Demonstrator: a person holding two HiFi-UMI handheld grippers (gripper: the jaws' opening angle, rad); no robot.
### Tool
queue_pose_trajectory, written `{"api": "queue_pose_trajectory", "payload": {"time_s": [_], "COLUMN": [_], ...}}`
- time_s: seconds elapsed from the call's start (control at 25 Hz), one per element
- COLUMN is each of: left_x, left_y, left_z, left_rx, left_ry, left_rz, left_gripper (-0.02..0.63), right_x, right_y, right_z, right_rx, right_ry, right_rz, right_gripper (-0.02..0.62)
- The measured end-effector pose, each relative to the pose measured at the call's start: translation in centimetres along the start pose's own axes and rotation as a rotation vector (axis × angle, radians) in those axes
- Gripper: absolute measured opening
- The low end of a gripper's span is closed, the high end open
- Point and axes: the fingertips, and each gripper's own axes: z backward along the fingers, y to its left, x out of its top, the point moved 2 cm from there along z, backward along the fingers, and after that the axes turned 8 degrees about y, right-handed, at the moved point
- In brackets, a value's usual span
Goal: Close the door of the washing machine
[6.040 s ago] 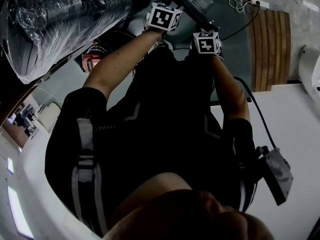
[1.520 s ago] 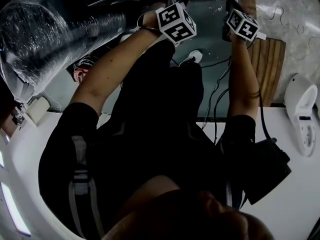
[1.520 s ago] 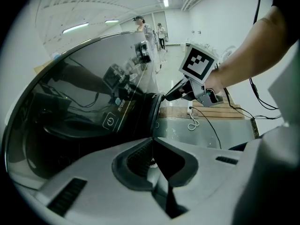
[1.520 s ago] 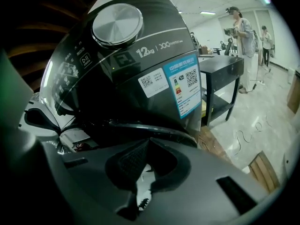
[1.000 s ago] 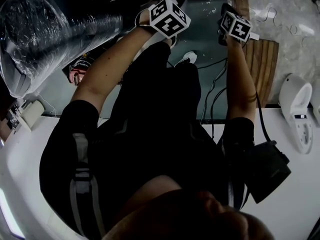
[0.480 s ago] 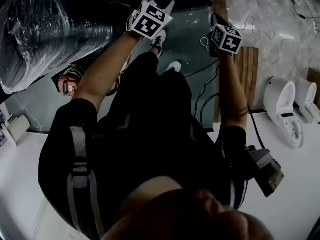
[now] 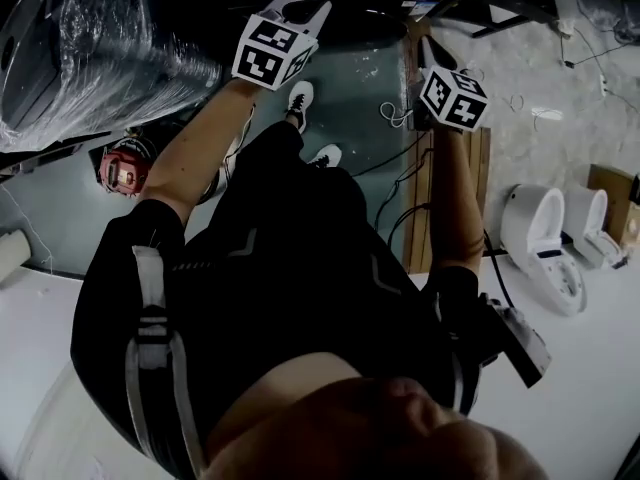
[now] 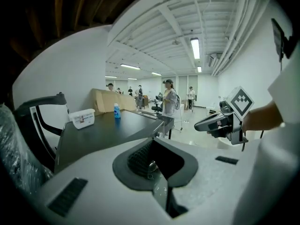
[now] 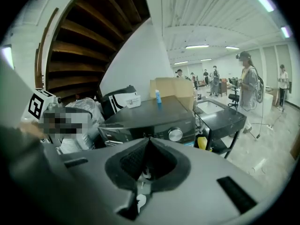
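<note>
Now left tongs, right tongs pressed together, empty; washing machine ahead, blue bottle on top.

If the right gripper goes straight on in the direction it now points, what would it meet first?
Most likely the washing machine: the shut right gripper aims at its dark front panel, just left of the round knob. Depth is unclear, but nothing shows in between.

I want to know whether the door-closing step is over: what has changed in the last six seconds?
The left claw and the right claw have lifted up and away from the washing machine. Nothing was taken hold of or let go. Both claws stay shut and empty.
</note>
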Motion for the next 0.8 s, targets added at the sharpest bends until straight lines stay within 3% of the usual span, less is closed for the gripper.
{"api": "queue_pose_trajectory", "payload": {"time_s": [0.48,0.68,0.8], "left_x": [3.6,4.0,4.1], "left_y": [3.1,6.2,7.9], "left_z": [12.0,17.1,19.8], "left_rx": [0.121,0.161,0.182], "left_ry": [-0.166,-0.237,-0.260], "left_rz": [-0.003,0.051,0.014], "left_gripper": [0.003,0.003,0.003], "right_x": [8.7,12.1,13.7], "right_y": [5.2,9.4,12.0], "right_z": [8.3,11.0,11.5], "right_rx": [0.020,0.030,0.027], "right_ry": [-0.181,-0.258,-0.298], "right_rz": [0.069,0.123,0.137], "right_gripper": [0.005,0.005,0.005]}}
